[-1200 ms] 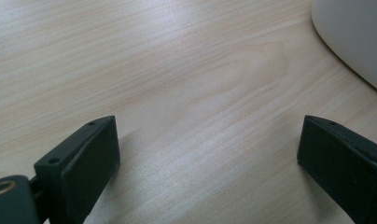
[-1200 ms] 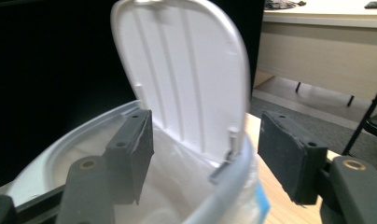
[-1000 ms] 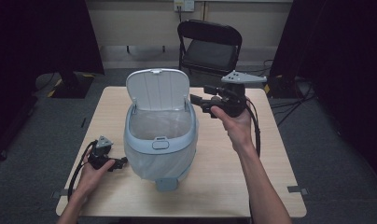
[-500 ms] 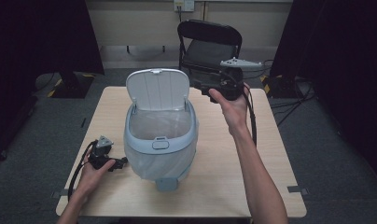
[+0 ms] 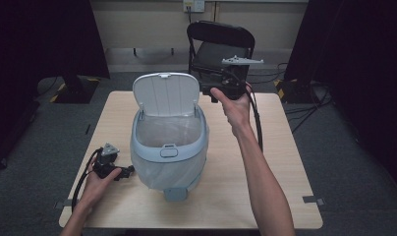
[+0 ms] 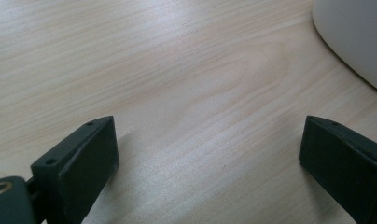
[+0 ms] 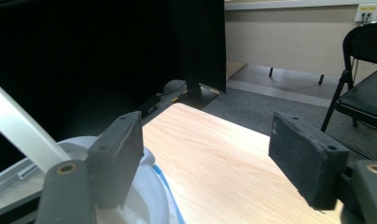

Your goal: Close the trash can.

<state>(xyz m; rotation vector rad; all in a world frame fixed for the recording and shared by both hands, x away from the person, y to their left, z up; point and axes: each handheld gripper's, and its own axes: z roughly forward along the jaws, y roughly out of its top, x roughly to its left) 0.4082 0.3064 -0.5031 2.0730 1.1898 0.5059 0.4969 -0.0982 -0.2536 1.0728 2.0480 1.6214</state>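
One pale blue bin [image 5: 168,147] stands mid-tabletop [image 5: 265,196], nearer the near edge, its lid [image 5: 166,94] raised upright toward the far edge. You hold your right gripper [image 5: 206,88] just beside that lid at the far edge, its jaws wide, just opened further, with nothing between them. Your left gripper [image 5: 130,169] rests near the near left corner, jaws wide and empty, close to the bin's side. One black folding chair [image 5: 221,46] stands beyond the far edge, behind your right gripper.
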